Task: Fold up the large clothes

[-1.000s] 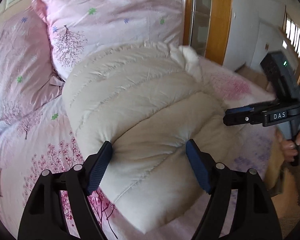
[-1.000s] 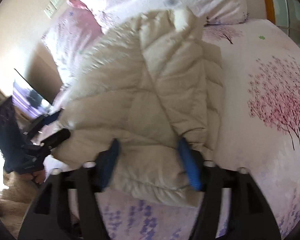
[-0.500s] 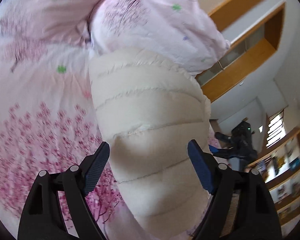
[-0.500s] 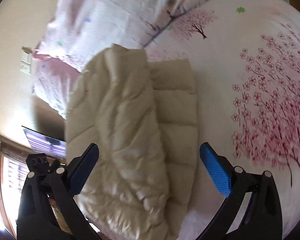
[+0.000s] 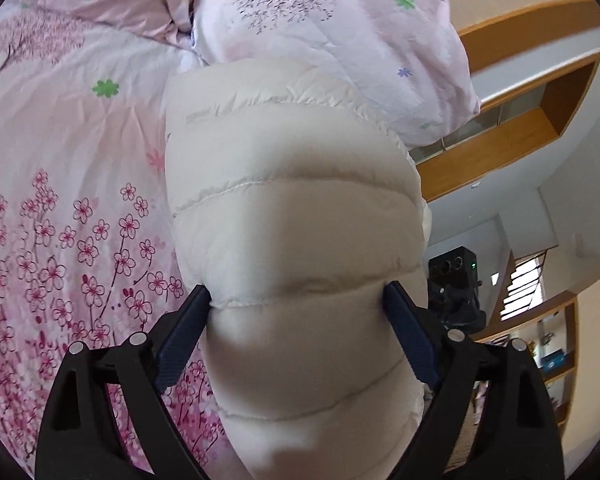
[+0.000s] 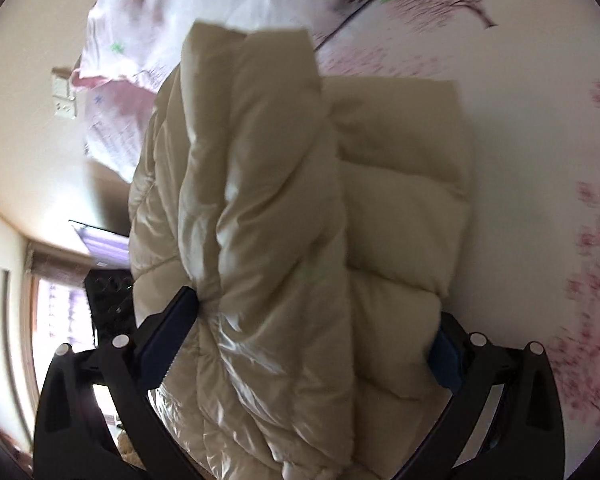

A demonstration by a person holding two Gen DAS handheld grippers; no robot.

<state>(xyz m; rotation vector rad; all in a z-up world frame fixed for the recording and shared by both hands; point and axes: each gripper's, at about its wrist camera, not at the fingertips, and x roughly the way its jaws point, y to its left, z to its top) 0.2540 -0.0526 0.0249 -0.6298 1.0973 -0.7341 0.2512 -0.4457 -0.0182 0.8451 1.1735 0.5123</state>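
Folded cream down jacket [image 5: 296, 248] lying on the flowered bed [image 5: 80, 208], near the pillow [image 5: 332, 36]. Left hand-held gripper [image 5: 298, 300] and right hand-held gripper [image 6: 312, 320] just opened wider — pads apparently only brushing the jacket's sides. Better to draw back straight, without dragging the layers.

Down jacket [image 5: 292, 232]: cream quilted cloth, puffy, stitched in horizontal channels; smooth with a slight sheen, glossier and crinkled along its folded edge [image 6: 260, 216]. Bed sheet [image 5: 80, 168]: thin matt cotton-like cloth, lightly creased, printed with pink blossoms. Pillow [image 5: 340, 32]: same matt printed cloth, wrinkled. Left hand-held gripper [image 5: 298, 300]: matt black plastic arms, blue textured pads, bright metal pivot screws. Shelf frame [image 5: 512, 136]: smooth varnished wood.
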